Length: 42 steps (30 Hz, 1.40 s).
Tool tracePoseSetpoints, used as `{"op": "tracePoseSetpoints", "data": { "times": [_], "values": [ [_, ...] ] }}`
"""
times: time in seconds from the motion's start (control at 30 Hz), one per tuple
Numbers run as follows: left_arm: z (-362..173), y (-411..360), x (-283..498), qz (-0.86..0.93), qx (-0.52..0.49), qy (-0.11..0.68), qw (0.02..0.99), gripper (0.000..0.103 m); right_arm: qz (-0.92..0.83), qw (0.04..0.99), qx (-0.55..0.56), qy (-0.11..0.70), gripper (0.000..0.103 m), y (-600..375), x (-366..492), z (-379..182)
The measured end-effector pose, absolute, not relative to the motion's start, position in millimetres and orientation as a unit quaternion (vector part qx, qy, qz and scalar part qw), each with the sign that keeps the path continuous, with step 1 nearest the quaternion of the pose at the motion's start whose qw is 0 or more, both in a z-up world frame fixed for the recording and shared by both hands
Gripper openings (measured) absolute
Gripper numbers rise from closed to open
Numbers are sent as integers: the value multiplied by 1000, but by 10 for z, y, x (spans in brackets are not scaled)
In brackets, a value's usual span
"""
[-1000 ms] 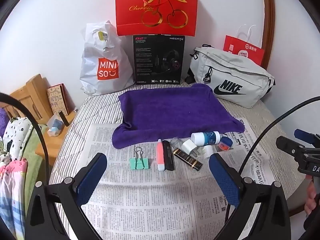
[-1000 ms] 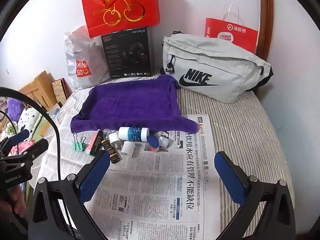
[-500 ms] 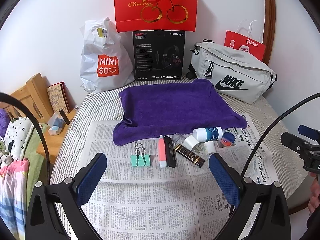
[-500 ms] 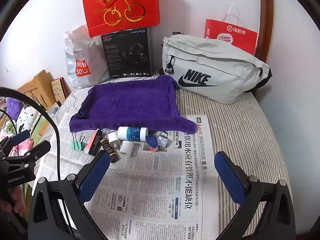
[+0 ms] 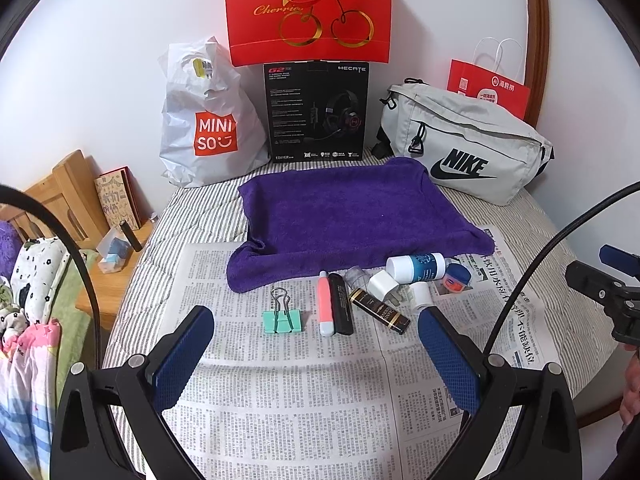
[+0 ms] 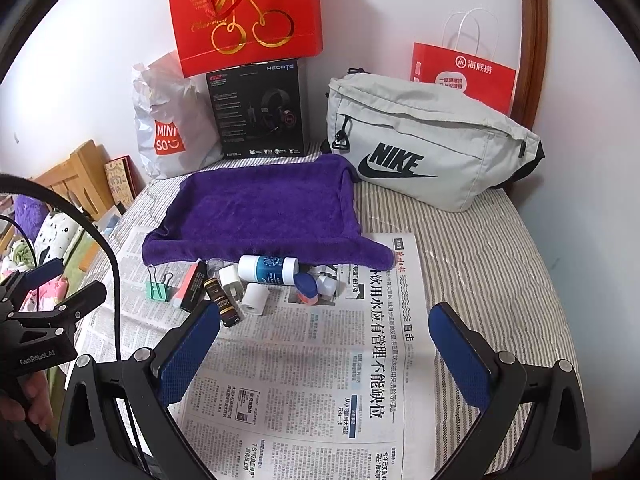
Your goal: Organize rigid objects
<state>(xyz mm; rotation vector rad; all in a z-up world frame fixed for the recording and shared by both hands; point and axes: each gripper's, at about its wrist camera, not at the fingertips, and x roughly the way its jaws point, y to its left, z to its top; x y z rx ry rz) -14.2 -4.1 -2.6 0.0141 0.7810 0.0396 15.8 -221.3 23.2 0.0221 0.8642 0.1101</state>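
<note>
Small items lie in a row on newspaper [image 5: 304, 392] in front of a purple towel [image 5: 352, 212]: a green binder clip [image 5: 282, 320], a pink stick [image 5: 325, 306], a black stick [image 5: 341, 304], a dark gold-lettered tube [image 5: 379, 310], a white plug [image 5: 382, 285], a blue-labelled white bottle [image 5: 416, 267], a white cap [image 5: 420, 294] and a small blue jar [image 5: 456, 277]. My left gripper [image 5: 316, 354] is open and empty, just short of the row. My right gripper [image 6: 324, 350] is open and empty, near the bottle [image 6: 268, 269] and white cap [image 6: 255, 298].
Against the wall stand a Miniso bag [image 5: 206, 120], a black headset box [image 5: 316, 112], a red cherry bag [image 5: 308, 12], a grey Nike pouch [image 5: 464, 144] and a red paper bag [image 5: 488, 88]. A wooden stand [image 5: 72, 200] is off the bed's left edge.
Both grippers have drawn back and lifted slightly, so the row of items sits a little farther ahead. Nothing was taken hold of; both stay open.
</note>
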Motion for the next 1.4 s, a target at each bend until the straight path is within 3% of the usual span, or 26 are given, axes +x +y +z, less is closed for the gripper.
{"op": "tracePoseSetpoints", "data": {
  "times": [1.4],
  "values": [
    [-27,-38,-185,26,17,384,923,103,56,903,4,425,102,-2191,131,204]
  ]
}}
